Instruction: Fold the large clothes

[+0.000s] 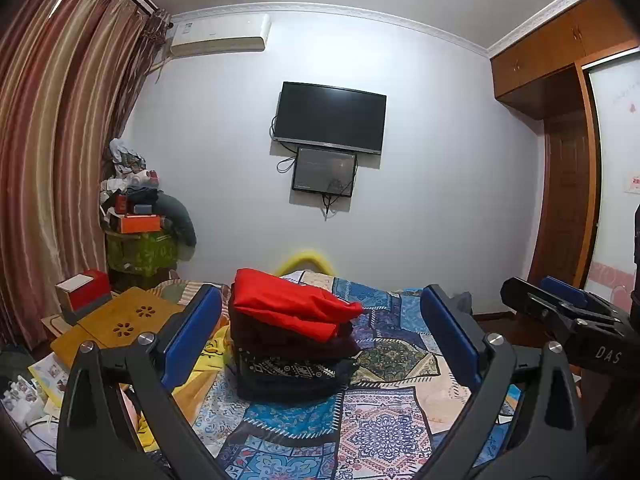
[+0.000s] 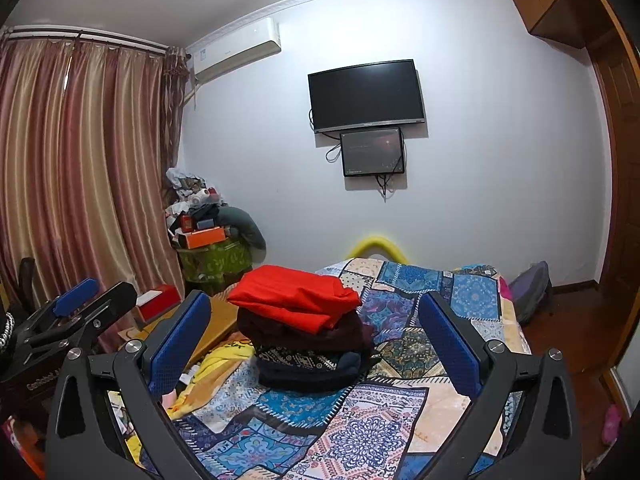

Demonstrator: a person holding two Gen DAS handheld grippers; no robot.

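We hold both tools raised above the near end of the bed, pointed at the far wall, and neither carries cloth. The left hand-held gripper has its blue pads spread wide apart with nothing between them; the right hand-held gripper is just as wide and just as empty. Each one shows at the edge of the other's view, so we judge they sit side by side, level with each other, which suits a pause between garments rather than a fold in progress.

The stack of folded clothes lies straight ahead of both tools, resting on the patchwork bedspread and framed between the left tool's pads, though well beyond their tips. A red garment sits on top, with a dark maroon piece, a patterned one and a navy one beneath. We think the pile is kept toward the left side of the bed to leave the nearer spread free as a folding surface.

Left of the left tool, a yellow cloth lies loose at the bed's edge, beside a low wooden table. It may be the next piece, but we cannot tell.
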